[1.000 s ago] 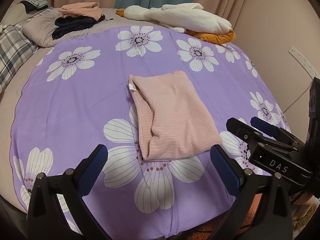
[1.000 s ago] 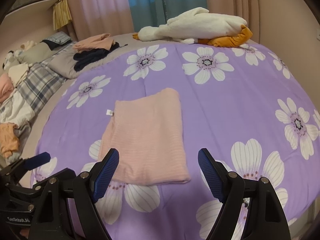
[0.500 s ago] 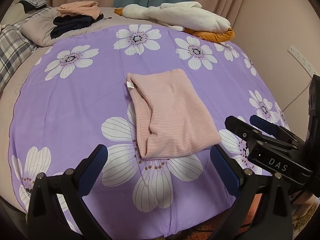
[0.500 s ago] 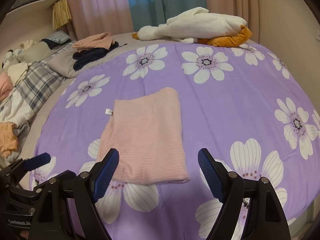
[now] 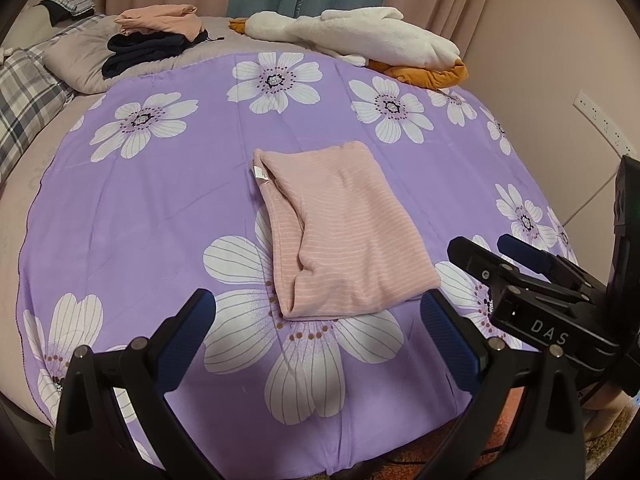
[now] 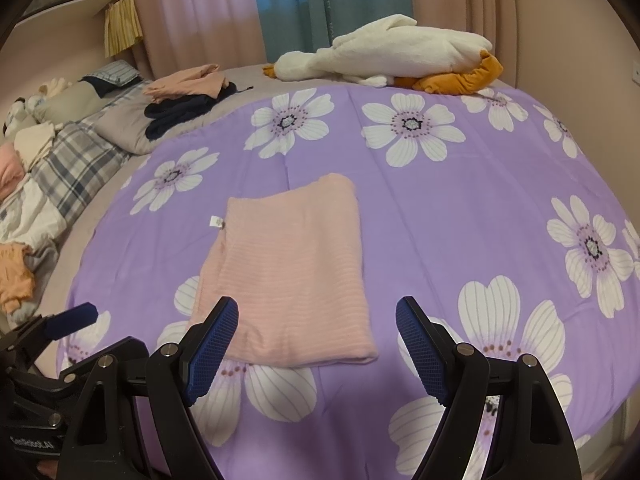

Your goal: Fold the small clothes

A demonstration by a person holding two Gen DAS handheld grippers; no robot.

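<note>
A pink striped garment (image 5: 344,228) lies folded into a rectangle on the purple flowered bedspread (image 5: 160,208), with a small white tag at its far left corner. It also shows in the right wrist view (image 6: 288,268). My left gripper (image 5: 320,344) is open and empty, held above the bed just short of the garment's near edge. My right gripper (image 6: 316,356) is open and empty, also just short of the near edge. The right gripper shows at the right of the left wrist view (image 5: 520,260).
A stack of folded pink and dark clothes (image 5: 156,40) sits on a grey pillow at the far left. A white and orange plush goose (image 5: 360,40) lies at the far edge. Plaid bedding and loose clothes (image 6: 36,200) lie left. A wall (image 5: 560,80) stands right.
Both grippers have drawn back slightly from the bed, staying open; the garment lies as before.
</note>
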